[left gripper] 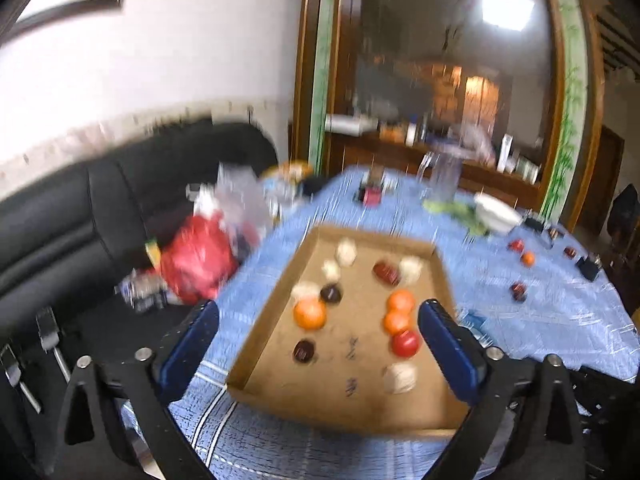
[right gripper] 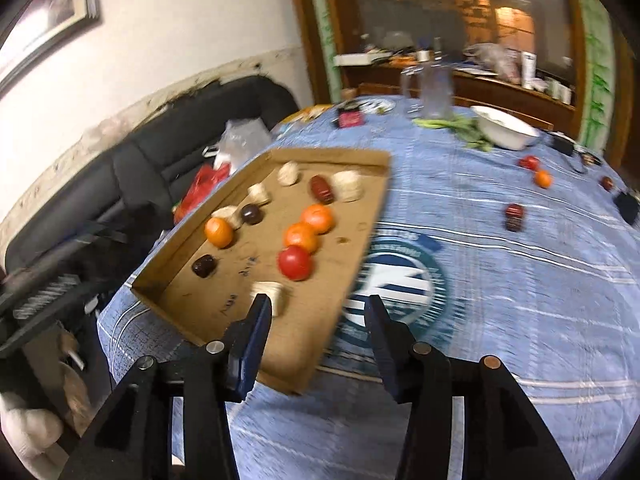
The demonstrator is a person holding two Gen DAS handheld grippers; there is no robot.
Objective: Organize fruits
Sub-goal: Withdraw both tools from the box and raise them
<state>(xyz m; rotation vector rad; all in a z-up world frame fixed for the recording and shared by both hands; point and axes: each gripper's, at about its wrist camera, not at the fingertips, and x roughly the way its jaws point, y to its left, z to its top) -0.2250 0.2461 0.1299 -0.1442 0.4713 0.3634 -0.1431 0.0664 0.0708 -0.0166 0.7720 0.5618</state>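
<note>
Both claws gape empty: left claw (left gripper: pixel 318 330) above the tray (left gripper: pixel 442 276) of fruit, right claw (right gripper: pixel 316 312) over its near corner on the desk (right gripper: pixel 520 320).

1. We see a shallow brown cardboard tray (right gripper: pixel 362 216), matt and raw-edged.
2. A blue woven cloth (right gripper: pixel 520 288) with a printed emblem covers the table.
3. The round red tomato (right gripper: pixel 295 262) looks smooth and glossy.
4. The black sofa (left gripper: pixel 100 208) looks like sheeny leather.

Most fruits were laid in the cardboard tray (right gripper: pixel 360 216); loose fruits (right gripper: pixel 514 216) and a bowl (right gripper: pixel 506 130) were set right of it.
</note>
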